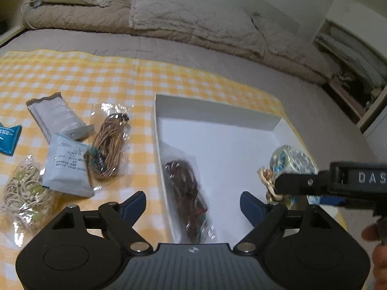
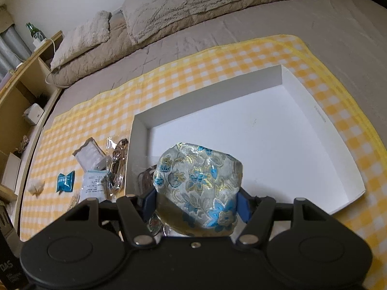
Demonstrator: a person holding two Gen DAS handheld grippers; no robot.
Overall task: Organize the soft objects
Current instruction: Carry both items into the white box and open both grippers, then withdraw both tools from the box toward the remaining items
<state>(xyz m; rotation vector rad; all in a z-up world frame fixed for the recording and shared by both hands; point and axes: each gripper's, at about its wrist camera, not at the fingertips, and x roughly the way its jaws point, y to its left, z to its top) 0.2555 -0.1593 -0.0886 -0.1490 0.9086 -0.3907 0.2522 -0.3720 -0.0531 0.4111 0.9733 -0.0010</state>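
Observation:
A white open box (image 1: 212, 111) (image 2: 314, 111) sits on a yellow checked cloth (image 1: 72, 72) on the bed. A dark brown cord bundle in clear wrap (image 1: 188, 193) lies inside by the box's left wall. My left gripper (image 1: 193, 203) is open and empty above it. My right gripper (image 2: 197, 200) is shut on a silver and blue floral brocade pouch (image 2: 200, 186), held over the box's near part; the pouch also shows in the left wrist view (image 1: 292, 162). Left of the box lie a tan cord bag (image 1: 111, 142), a grey packet (image 1: 55, 118) and a white packet (image 1: 67, 166).
A bag of beige string (image 1: 24, 191) and a blue sachet (image 1: 7, 137) lie at the cloth's left. Folded beige blankets and pillows (image 1: 169, 19) line the far side of the bed. Wooden shelves (image 2: 21, 111) stand to the left.

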